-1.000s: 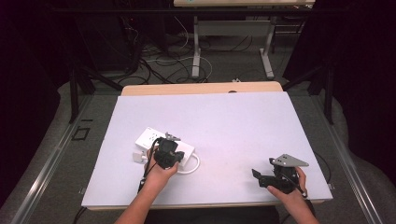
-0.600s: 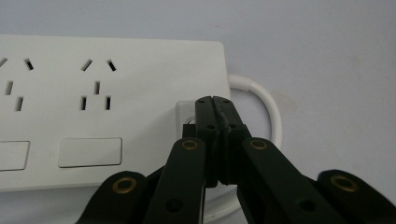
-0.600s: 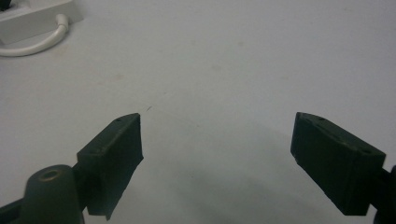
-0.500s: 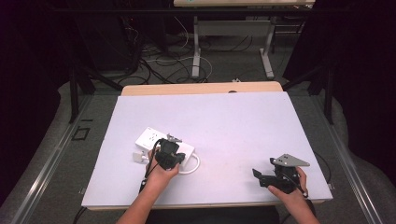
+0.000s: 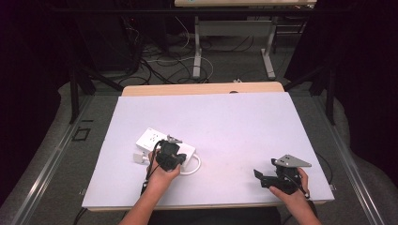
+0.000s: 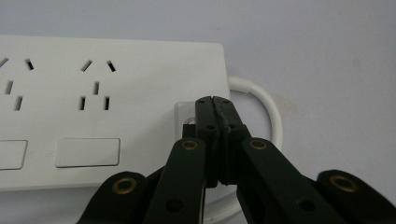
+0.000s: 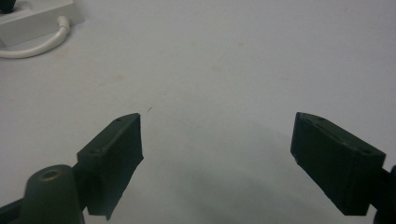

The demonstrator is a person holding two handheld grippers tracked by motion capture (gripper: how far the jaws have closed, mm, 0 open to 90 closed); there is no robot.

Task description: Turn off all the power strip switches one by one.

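little has moved in the last second: both grippers keep their places on the white table [image 5: 244, 122]. the white power strip [image 5: 152, 139] lies left of centre, its near end hidden under the left gripper [image 6: 215, 103], its sockets and flat switches cut off at the frame edge. those jaws are pressed together over a small square button there; contact is unclear. the cord [image 6: 271, 109] loops beside them. the right gripper [image 7: 217, 158] rests well apart, jaws spread over bare surface.

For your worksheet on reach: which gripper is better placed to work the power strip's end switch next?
Left. The left gripper, jaws closed, sits at the switch on the power strip; the right gripper is open, far off.
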